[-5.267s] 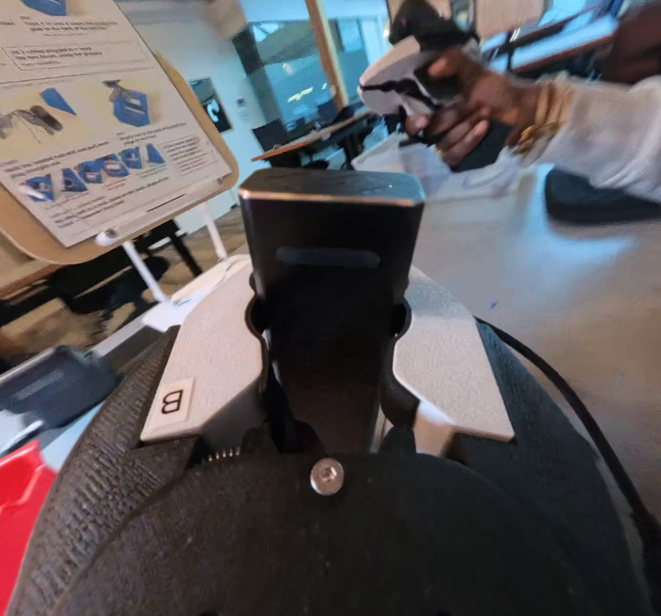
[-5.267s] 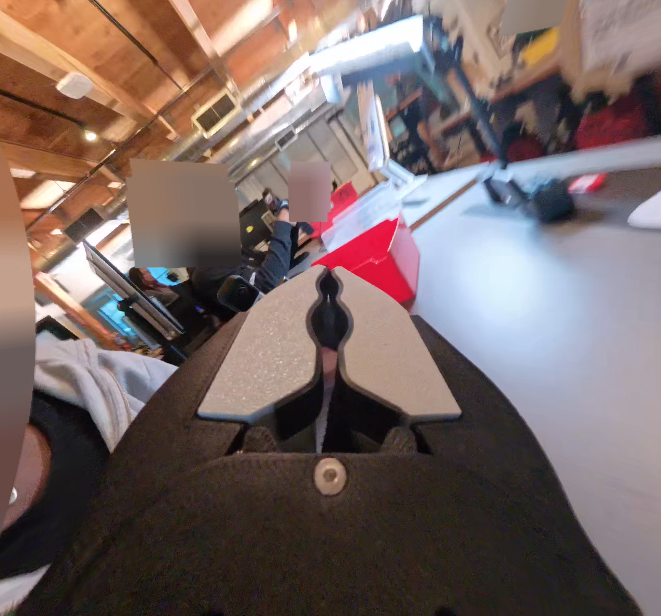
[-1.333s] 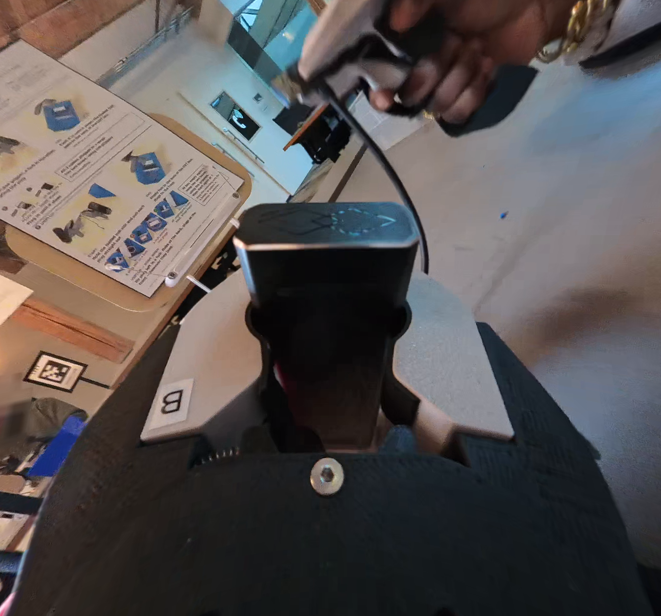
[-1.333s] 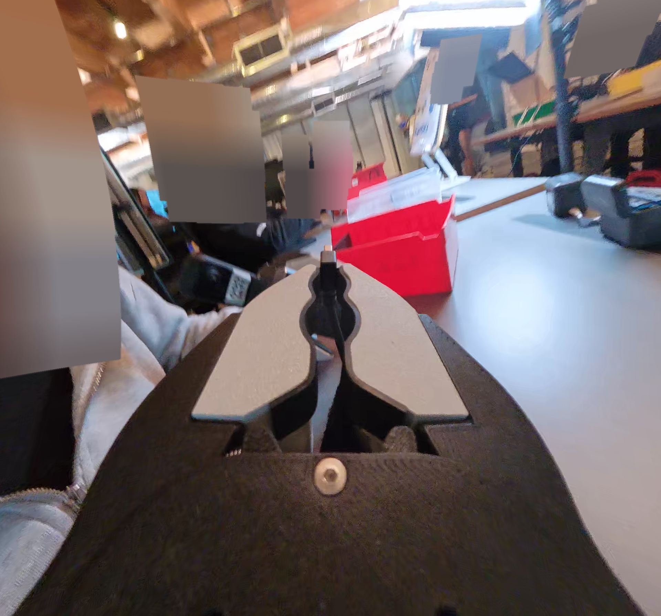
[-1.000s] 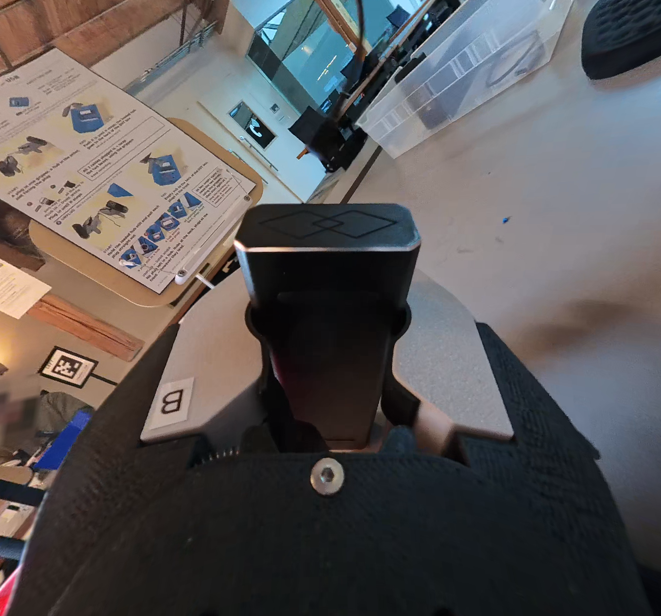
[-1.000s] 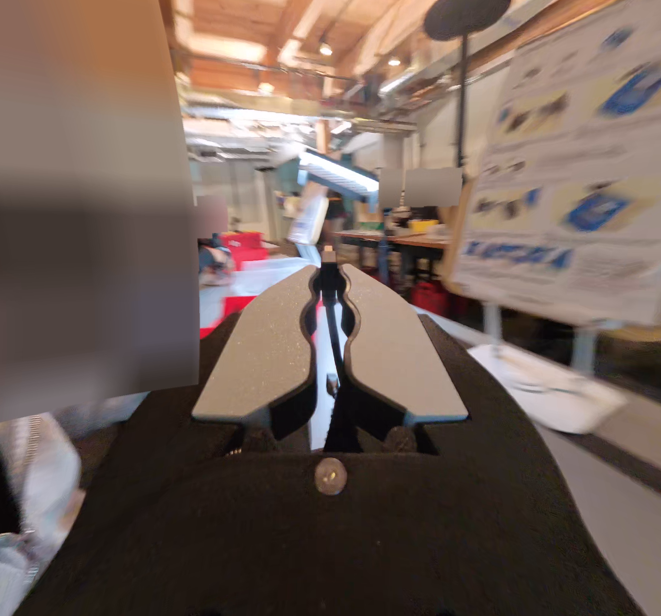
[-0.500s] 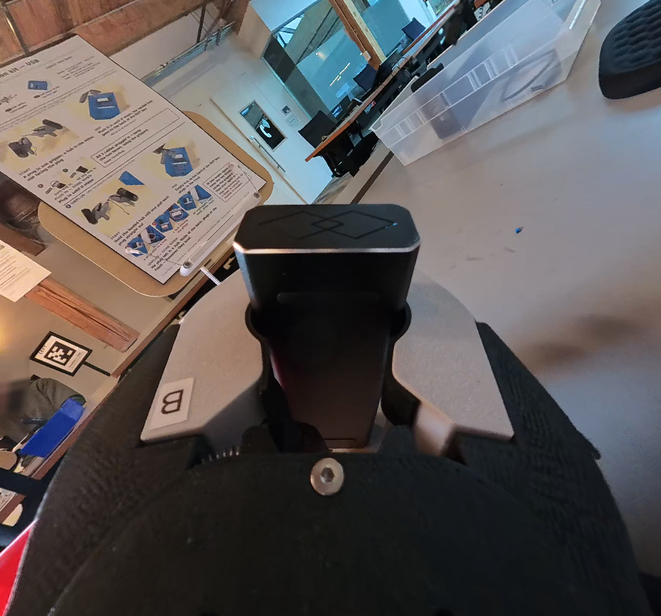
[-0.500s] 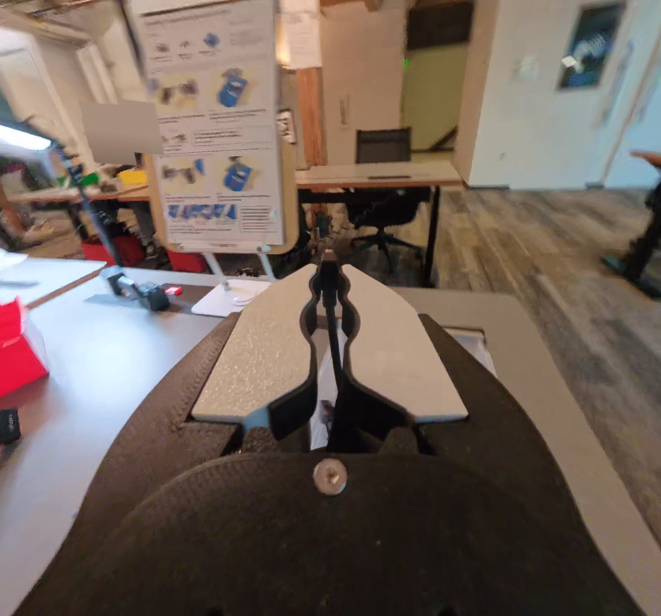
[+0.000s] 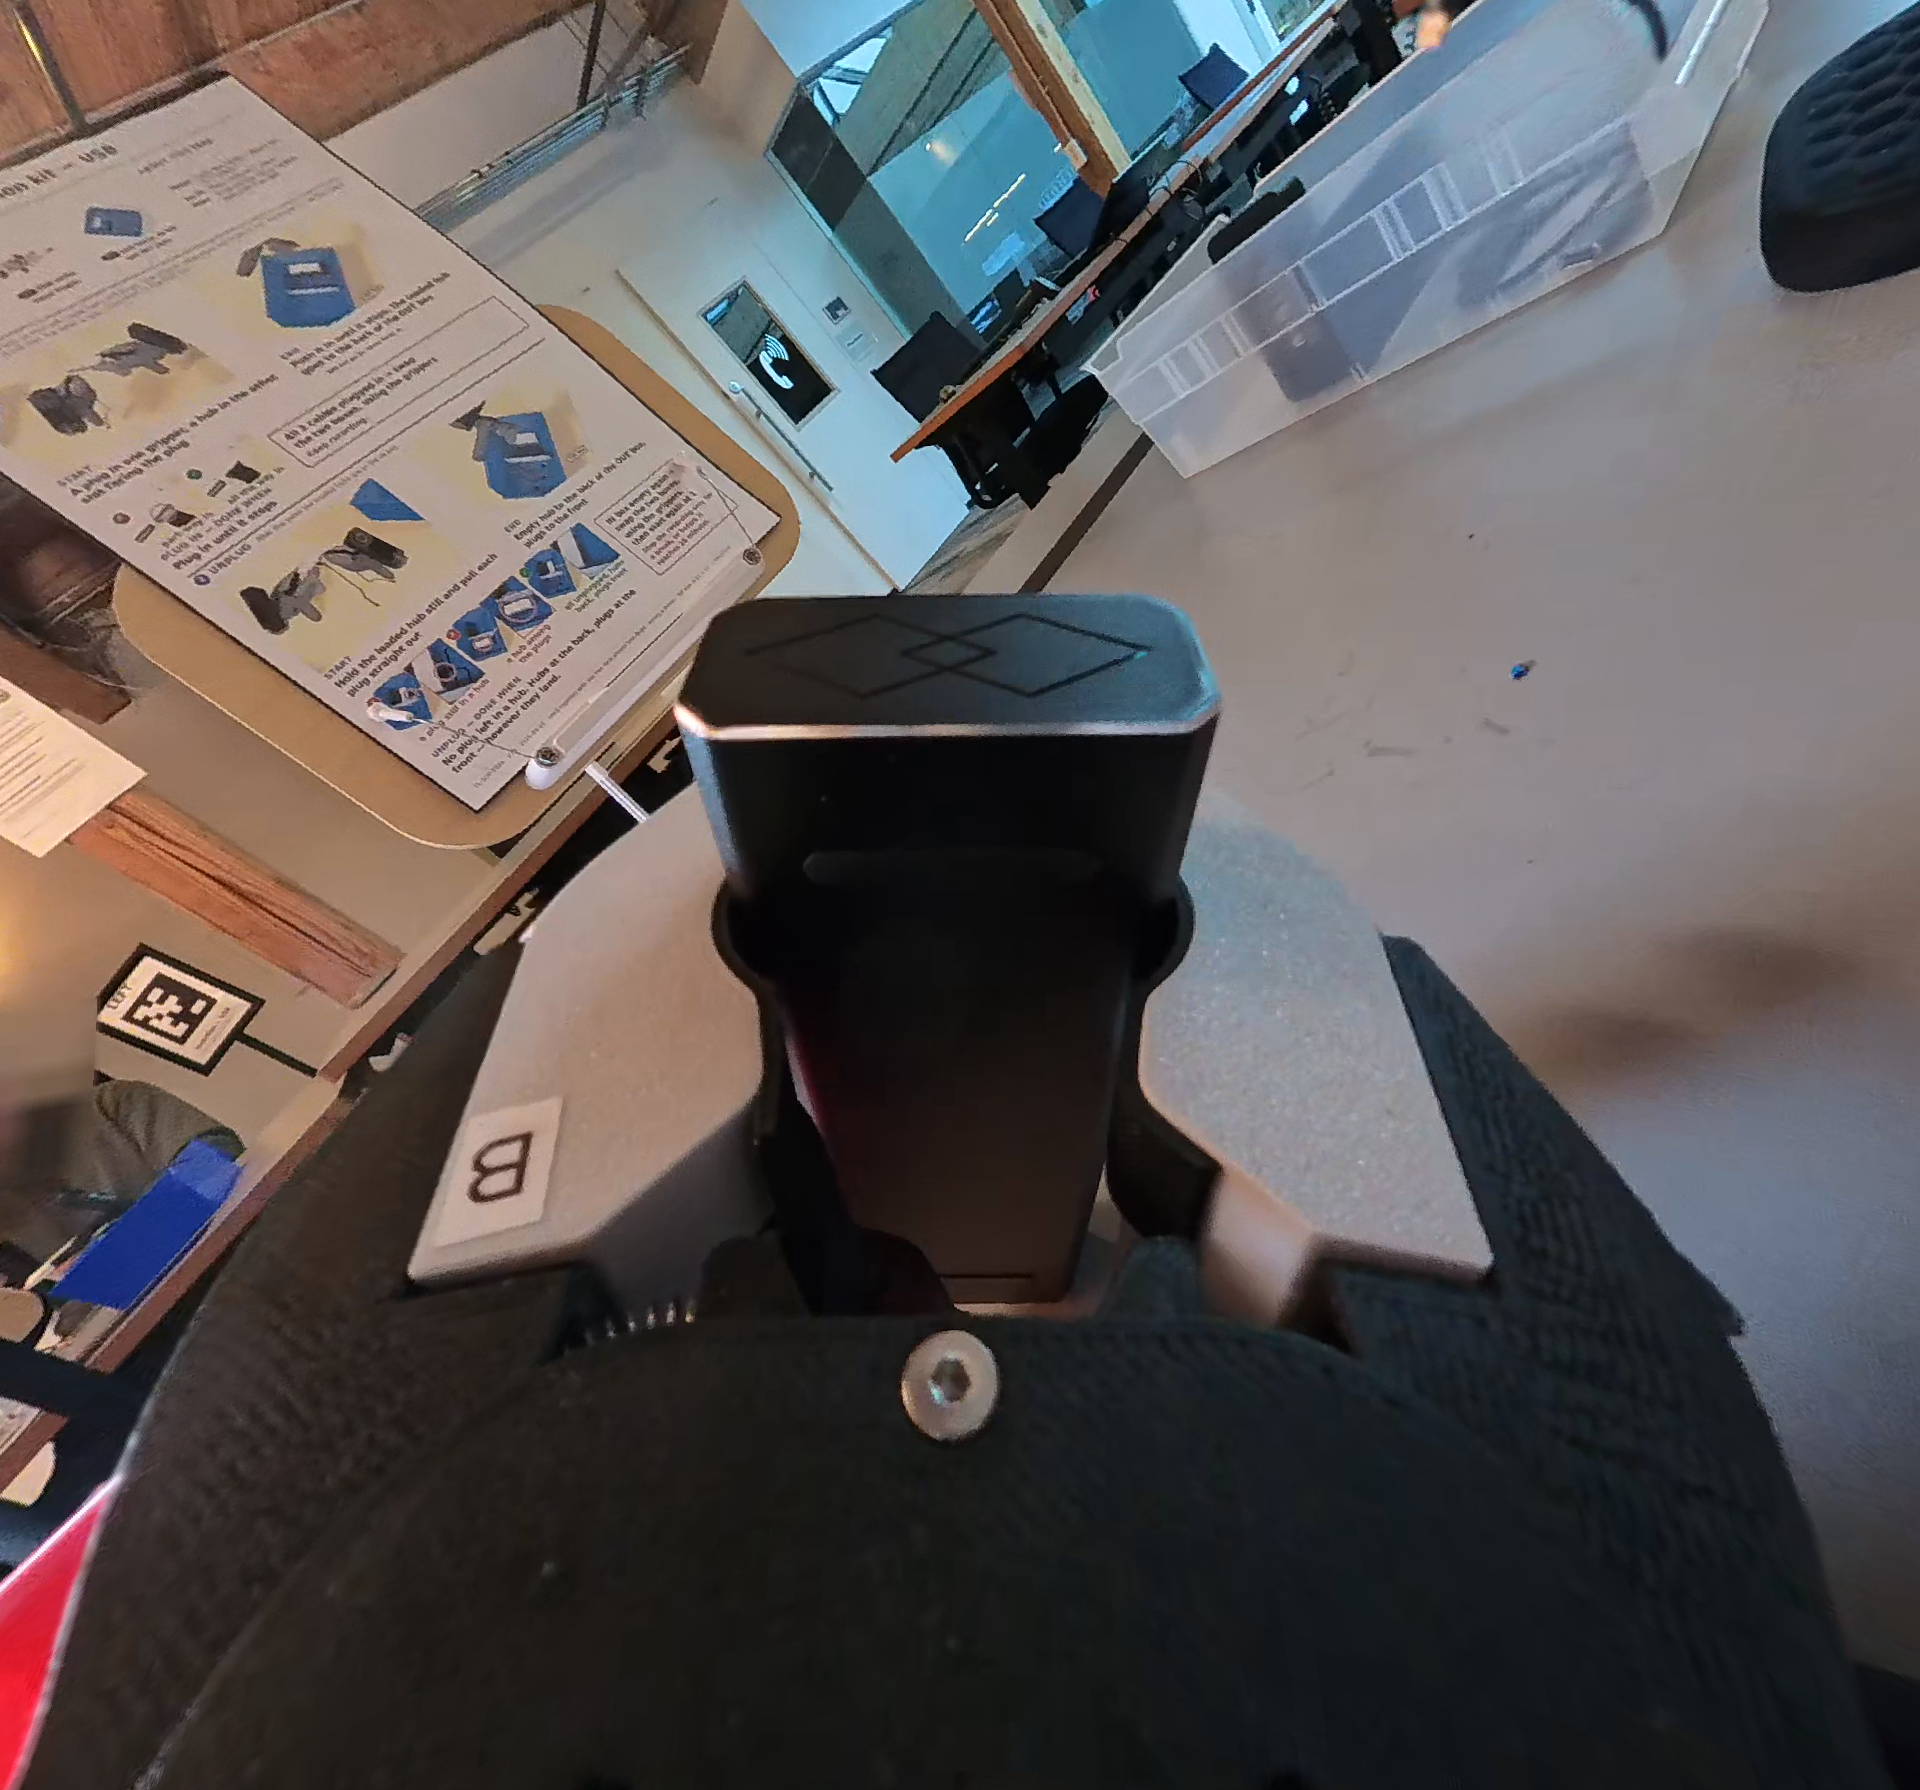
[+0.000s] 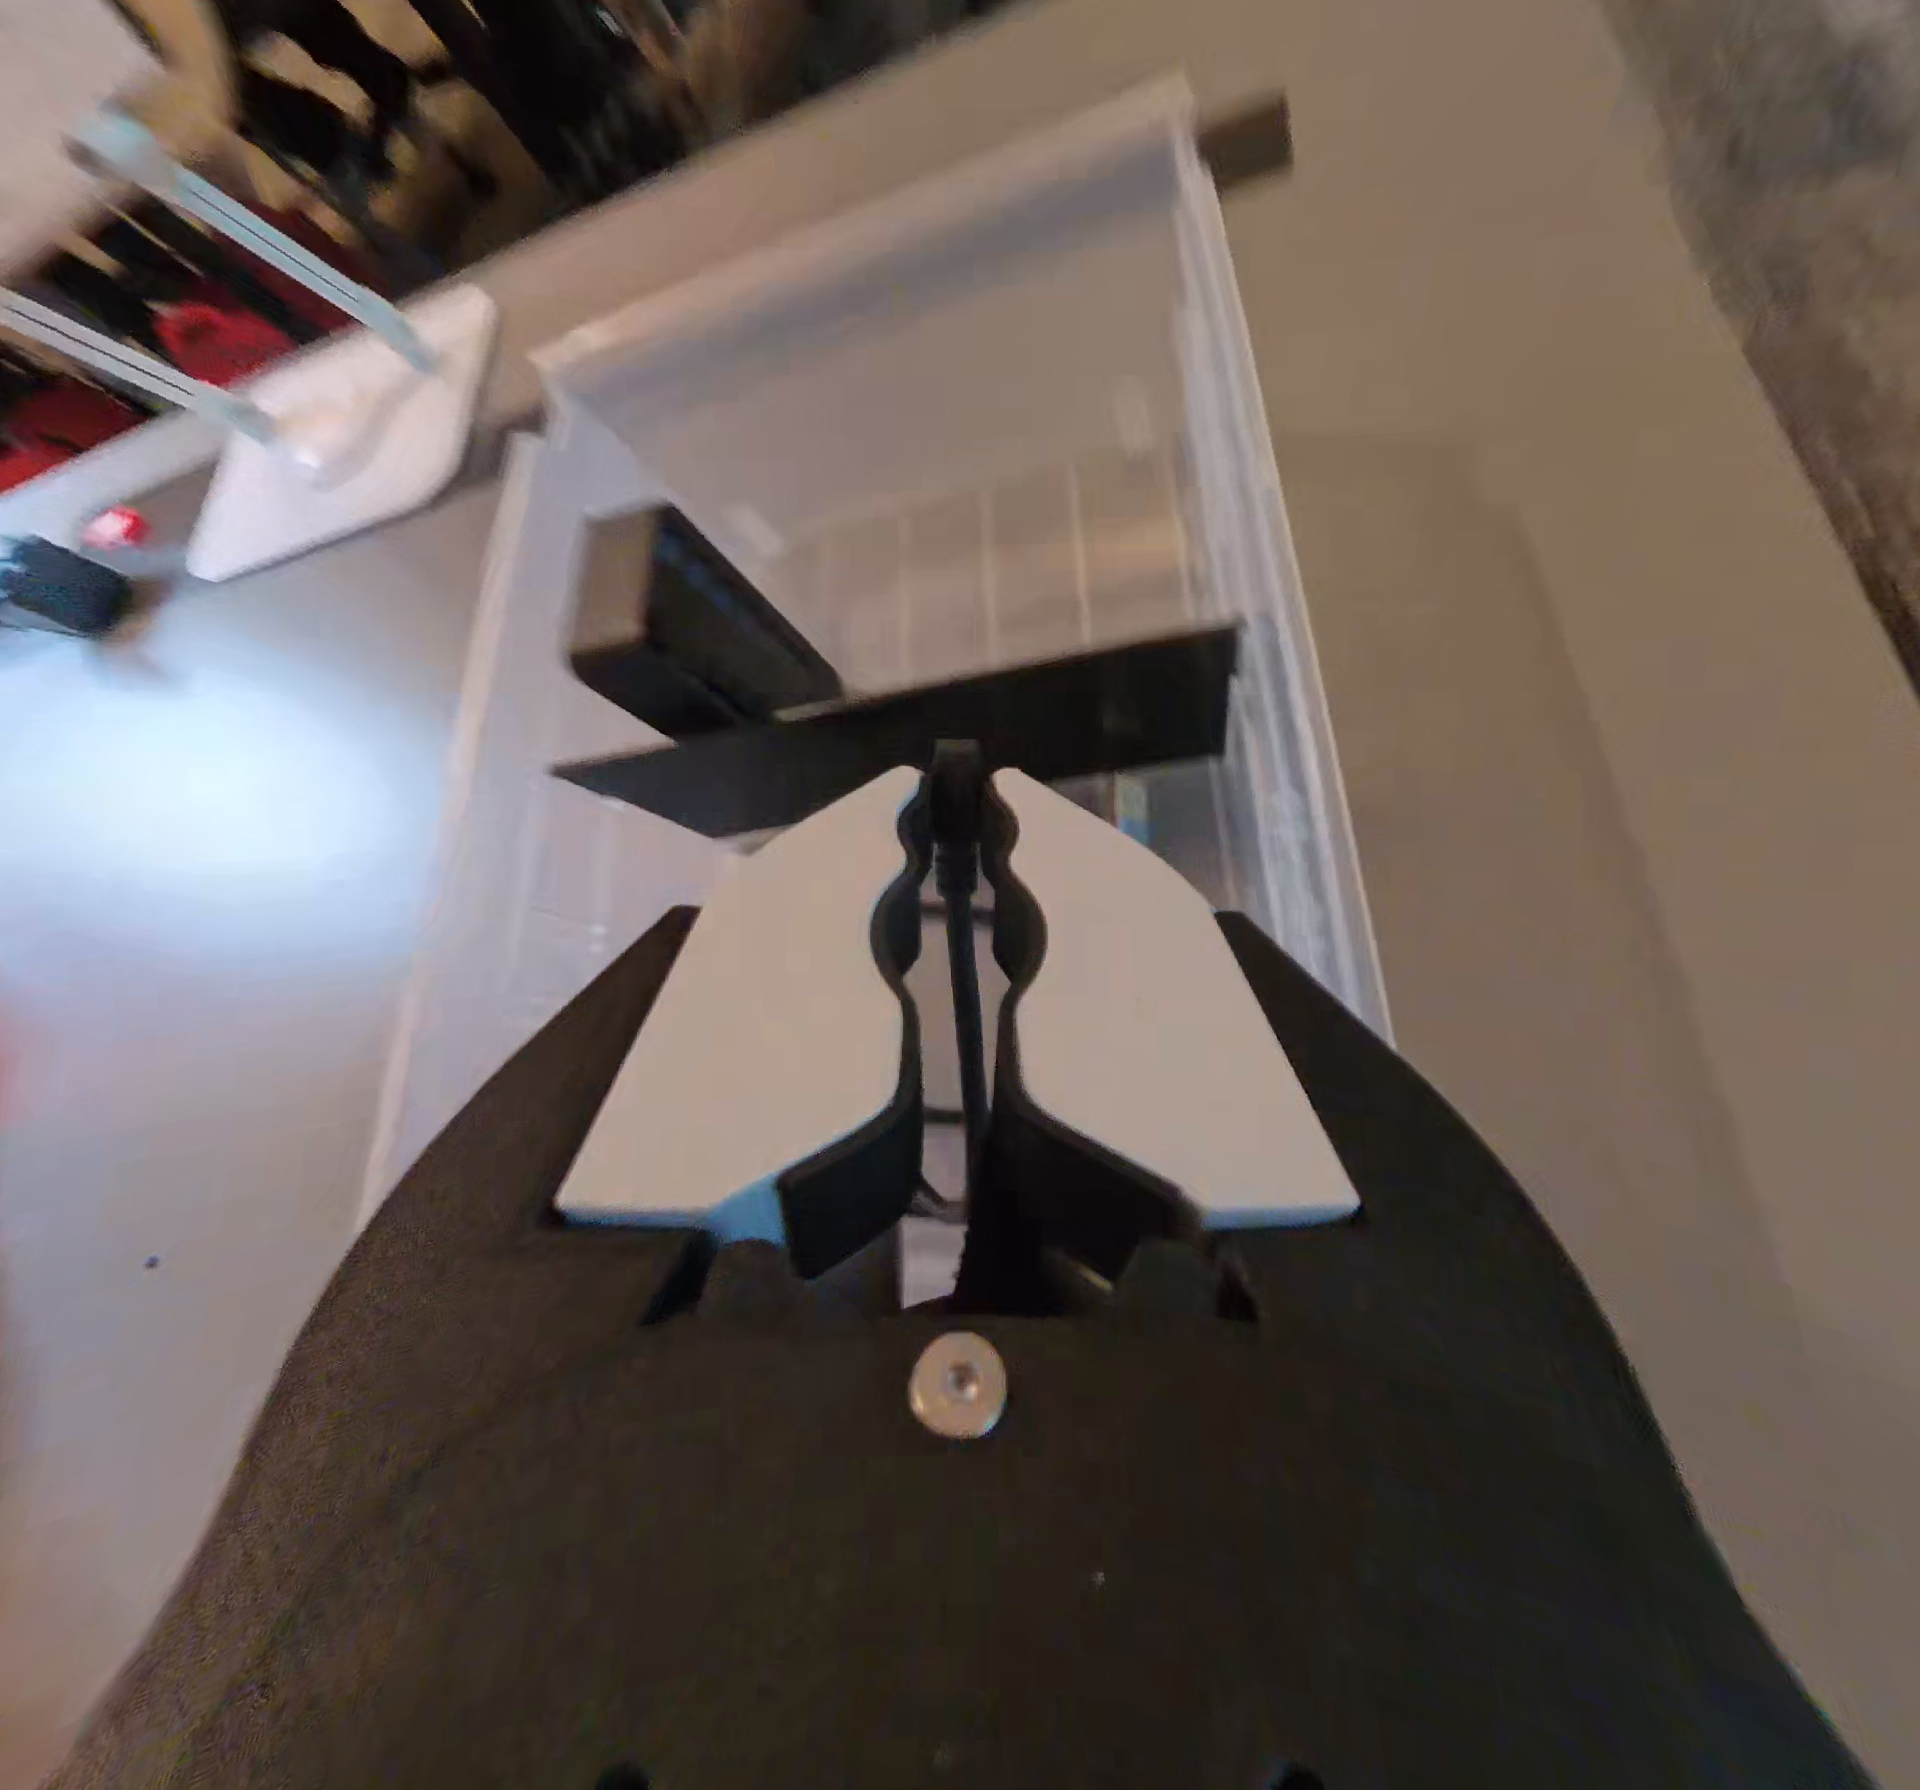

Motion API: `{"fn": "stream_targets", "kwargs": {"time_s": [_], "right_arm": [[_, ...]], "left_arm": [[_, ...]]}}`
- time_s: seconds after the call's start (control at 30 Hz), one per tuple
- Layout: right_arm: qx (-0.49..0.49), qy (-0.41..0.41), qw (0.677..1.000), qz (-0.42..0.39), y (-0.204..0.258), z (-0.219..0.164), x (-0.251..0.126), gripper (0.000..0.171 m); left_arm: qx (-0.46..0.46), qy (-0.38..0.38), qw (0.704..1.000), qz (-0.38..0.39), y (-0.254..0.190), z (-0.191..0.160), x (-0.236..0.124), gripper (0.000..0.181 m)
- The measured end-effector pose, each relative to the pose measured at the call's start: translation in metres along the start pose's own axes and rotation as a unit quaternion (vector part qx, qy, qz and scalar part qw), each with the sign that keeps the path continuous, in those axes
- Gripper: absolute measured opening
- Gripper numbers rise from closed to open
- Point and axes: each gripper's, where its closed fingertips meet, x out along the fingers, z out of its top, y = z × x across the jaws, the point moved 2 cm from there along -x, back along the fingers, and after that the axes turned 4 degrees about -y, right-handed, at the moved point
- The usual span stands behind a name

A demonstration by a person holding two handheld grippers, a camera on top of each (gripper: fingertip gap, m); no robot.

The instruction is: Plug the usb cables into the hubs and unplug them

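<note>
left gripper (image 9: pixel 951 919) clamps dark hub (image 9: pixel 945 732), frame centre | right gripper (image 10: pixel 956 784) pinches black cable plug (image 10: pixel 956 790) over clear bin (image 10: pixel 1226 390), upper frame

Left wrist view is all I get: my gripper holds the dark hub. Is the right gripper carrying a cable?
Observer: Yes. The right gripper is shut on a black USB cable, and its plug pokes out past the fingertips.
Operator: Where is it pointing?
Observer: Down into the clear bin. A black divider crosses the bin just beyond the plug.
Operator: Anything else in that bin?
Observer: A dark block lies in the far-left corner. The picture is too blurred to tell more.
</note>
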Motion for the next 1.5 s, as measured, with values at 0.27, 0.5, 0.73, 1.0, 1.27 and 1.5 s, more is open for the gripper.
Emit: {"fn": "stream_targets", "kwargs": {"time_s": [0.27, 0.5, 0.73, 1.0, 1.27, 1.5], "right_arm": [[0.014, 0.112, 0.992, -0.056, -0.026, -0.038, 0.03, 0.017], [-0.107, 0.025, 0.986, -0.128, 0.007, 0.019, 0.009, 0.065], [-0.228, -0.043, 0.973, 0.0, 0.129, 0.054, -0.011, 0.059], [-0.437, -0.052, 0.791, 0.425, 0.424, -0.036, -0.05, 0.051], [-0.509, 0.073, 0.72, 0.465, 0.538, -0.21, 0.002, 0.062], [-0.539, 0.004, 0.72, 0.438, 0.537, -0.194, 0.011, 0.029]], "left_arm": [[0.001, 0.0, 1.0, 0.002, 0.0, 0.0, 0.0, 0.076], [-0.005, 0.002, 1.0, 0.007, 0.001, 0.0, 0.001, 0.073], [-0.027, 0.011, 0.999, 0.027, 0.007, -0.001, 0.004, 0.072], [-0.143, 0.068, 0.978, 0.139, 0.034, -0.011, 0.014, 0.074], [-0.077, 0.102, 0.98, 0.153, 0.026, -0.01, 0.018, 0.075], [-0.035, 0.023, 0.981, 0.191, 0.035, 0.013, 0.014, 0.08]]}}
